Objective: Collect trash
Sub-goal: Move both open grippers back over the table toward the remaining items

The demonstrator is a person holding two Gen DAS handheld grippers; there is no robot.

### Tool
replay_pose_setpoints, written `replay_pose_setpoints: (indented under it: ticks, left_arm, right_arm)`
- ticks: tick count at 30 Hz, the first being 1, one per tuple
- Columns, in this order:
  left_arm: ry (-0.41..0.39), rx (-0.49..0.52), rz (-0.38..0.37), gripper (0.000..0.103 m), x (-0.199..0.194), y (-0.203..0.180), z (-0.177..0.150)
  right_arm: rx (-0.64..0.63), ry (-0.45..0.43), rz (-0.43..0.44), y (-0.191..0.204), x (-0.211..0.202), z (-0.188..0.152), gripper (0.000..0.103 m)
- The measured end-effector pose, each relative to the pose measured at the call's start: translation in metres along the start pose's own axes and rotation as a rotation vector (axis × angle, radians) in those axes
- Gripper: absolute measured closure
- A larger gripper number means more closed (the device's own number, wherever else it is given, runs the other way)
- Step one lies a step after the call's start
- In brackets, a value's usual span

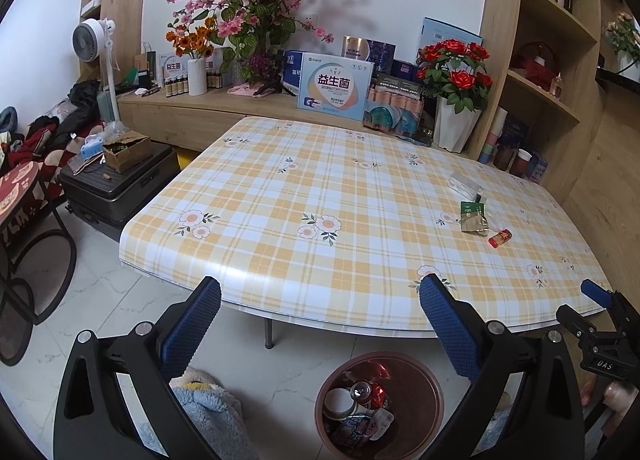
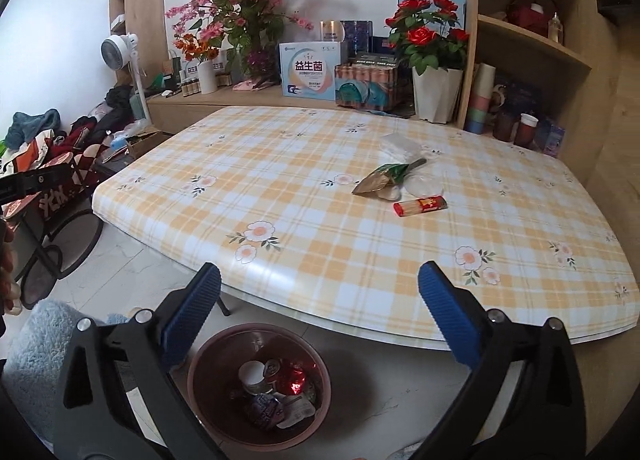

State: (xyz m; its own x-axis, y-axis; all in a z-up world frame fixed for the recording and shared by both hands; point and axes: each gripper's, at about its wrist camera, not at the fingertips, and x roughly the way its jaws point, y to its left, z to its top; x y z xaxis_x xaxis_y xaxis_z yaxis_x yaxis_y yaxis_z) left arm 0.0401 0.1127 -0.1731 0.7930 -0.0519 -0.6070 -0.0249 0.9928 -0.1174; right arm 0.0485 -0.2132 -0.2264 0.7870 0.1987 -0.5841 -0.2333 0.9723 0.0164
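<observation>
A dark red trash bin (image 1: 434,378) (image 2: 198,360) stands on the floor under the near edge of the checked table (image 1: 320,180) (image 2: 280,196). It holds a drink can (image 1: 366,390), a cup and wrappers. On the table lie a green and gold wrapper (image 1: 472,218) (image 2: 380,178), a small red tube (image 1: 500,238) (image 2: 420,205) and clear plastic packaging (image 1: 464,182) (image 2: 400,144). My left gripper (image 1: 320,288) hangs open and empty above the bin. My right gripper (image 2: 320,274) is open too, empty, over the bin and the table's edge.
A black suitcase (image 1: 120,184) with a cardboard box on it stands left of the table. A black folding stand (image 1: 32,260) is further left. Fluffy blue fabric (image 1: 208,416) lies on the floor beside the bin. Shelves with flowers and boxes line the far wall.
</observation>
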Motion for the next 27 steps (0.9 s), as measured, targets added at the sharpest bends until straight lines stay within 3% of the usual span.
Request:
replay_pose_setpoints:
  ticks: [9,17,22,27]
  left_arm:
    - [0.011,0.006,-0.002,0.006,0.010,-0.008,0.002]
    - [0.038,0.034,-0.025,0.006,0.040,-0.037,0.013]
    - [0.064,0.075,-0.091,0.006,0.071,-0.072,0.027]
    - [0.116,0.131,-0.219,0.006,0.123,-0.131,0.046]
  right_arm:
    - [-0.004,0.024,-0.009,-0.019,0.011,0.002,0.006]
    - [0.012,0.060,-0.011,-0.059,0.032,0.012,0.006]
    - [0.040,0.088,-0.012,-0.091,0.052,0.020,0.005]
    - [0.069,0.081,0.002,-0.118,0.070,0.030,0.006]
